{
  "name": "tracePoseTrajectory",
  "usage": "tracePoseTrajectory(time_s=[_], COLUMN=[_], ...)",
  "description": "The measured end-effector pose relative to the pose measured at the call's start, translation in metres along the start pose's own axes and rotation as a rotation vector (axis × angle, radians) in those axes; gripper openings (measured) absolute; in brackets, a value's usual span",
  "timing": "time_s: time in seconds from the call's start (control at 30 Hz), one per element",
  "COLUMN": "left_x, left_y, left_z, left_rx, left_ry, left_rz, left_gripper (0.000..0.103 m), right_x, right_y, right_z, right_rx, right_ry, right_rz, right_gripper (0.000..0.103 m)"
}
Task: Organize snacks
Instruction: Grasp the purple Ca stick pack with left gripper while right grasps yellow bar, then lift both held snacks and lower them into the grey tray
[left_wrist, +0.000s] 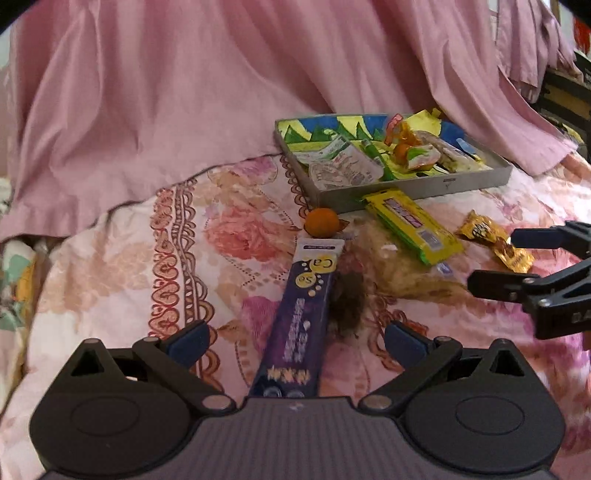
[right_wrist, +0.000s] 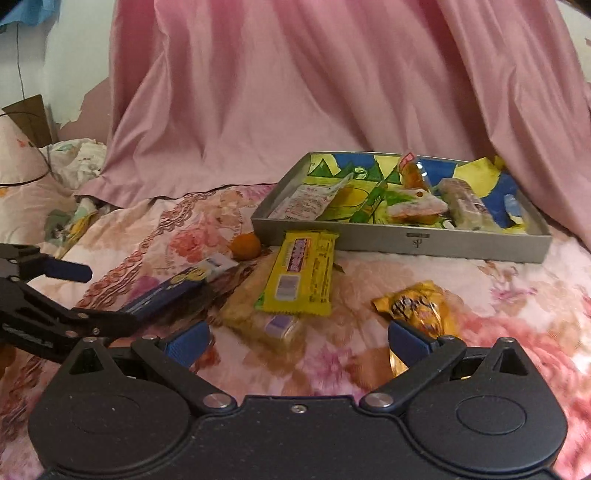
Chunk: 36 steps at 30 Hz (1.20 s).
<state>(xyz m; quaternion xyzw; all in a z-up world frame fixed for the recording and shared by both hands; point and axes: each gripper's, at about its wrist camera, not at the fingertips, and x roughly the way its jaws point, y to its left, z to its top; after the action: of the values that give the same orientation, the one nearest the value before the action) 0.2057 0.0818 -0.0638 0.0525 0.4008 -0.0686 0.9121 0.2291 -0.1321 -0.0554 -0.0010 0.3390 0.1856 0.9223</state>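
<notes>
A grey tray (left_wrist: 436, 187) (right_wrist: 388, 240) with several wrapped snacks in it sits on the floral bedspread. In front of it lie a small orange (left_wrist: 322, 222) (right_wrist: 245, 246), a yellow packet (left_wrist: 412, 225) (right_wrist: 303, 275) on top of a clear biscuit pack (right_wrist: 255, 317), a gold wrapper (left_wrist: 495, 240) (right_wrist: 417, 306) and a long purple box (left_wrist: 299, 314) (right_wrist: 166, 291). My left gripper (left_wrist: 297, 343) (right_wrist: 88, 295) is open, and the purple box lies between its fingers without touching them. My right gripper (right_wrist: 297, 341) (left_wrist: 511, 260) is open, its right finger just in front of the gold wrapper.
A pink sheet (right_wrist: 295, 92) hangs behind the tray and drapes onto the bed. Rumpled bedding and a lampshade (right_wrist: 18, 155) are at the far left. A dark smudge (left_wrist: 347, 306) marks the bedspread beside the purple box.
</notes>
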Motion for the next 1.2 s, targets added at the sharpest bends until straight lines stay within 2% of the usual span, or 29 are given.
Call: tracePoseTrajectory(time_s=[0.13, 0.33, 0.4, 0.53, 0.63, 0.7, 0.73, 0.87, 0.97, 1.07, 1.2], left_x=[0.018, 0.028, 0.031, 0.039, 0.043, 0.046, 0.046, 0.045, 0.047, 0.053, 0.051], left_y=[0.010, 0.019, 0.021, 0.025, 0.023, 0.024, 0.025, 0.022, 0.015, 0.007, 0.009], left_z=[0.011, 0.011, 0.010, 0.011, 0.013, 0.015, 0.015, 0.018, 0.020, 0.023, 0.025], left_rx=[0.011, 0.068, 0.058, 0.028, 0.022, -0.003, -0.015, -0.040, -0.034, -0.020, -0.063], left_ry=[0.009, 0.039, 0.052, 0.072, 0.081, 0.089, 0.095, 0.110, 0.129, 0.160, 0.174], left_rz=[-0.054, -0.109, -0.133, -0.168, -0.164, -0.166, -0.169, -0.166, -0.179, -0.161, -0.164], left_gripper=[0.101, 0.091, 0.081, 0.068, 0.059, 0.046, 0.043, 0.040, 0.040, 0.040, 0.033], right_x=[0.024, 0.054, 0.061, 0.074, 0.080, 0.083, 0.083, 0.085, 0.084, 0.083, 0.079], right_y=[-0.003, -0.008, -0.007, -0.003, -0.002, -0.001, -0.001, 0.002, 0.004, 0.004, -0.001], right_z=[0.012, 0.026, 0.028, 0.029, 0.028, 0.027, 0.026, 0.026, 0.024, 0.022, 0.023], right_rx=[-0.010, -0.009, -0.012, -0.026, -0.024, -0.023, -0.021, -0.009, 0.001, 0.007, 0.026], right_ry=[-0.010, 0.008, 0.012, 0.026, 0.037, 0.039, 0.035, 0.033, 0.023, 0.019, 0.012], right_rz=[0.001, 0.033, 0.037, 0.007, 0.000, -0.004, -0.003, 0.003, -0.012, -0.022, -0.023], right_gripper=[0.102, 0.102, 0.102, 0.094, 0.084, 0.080, 0.077, 0.068, 0.062, 0.057, 0.051])
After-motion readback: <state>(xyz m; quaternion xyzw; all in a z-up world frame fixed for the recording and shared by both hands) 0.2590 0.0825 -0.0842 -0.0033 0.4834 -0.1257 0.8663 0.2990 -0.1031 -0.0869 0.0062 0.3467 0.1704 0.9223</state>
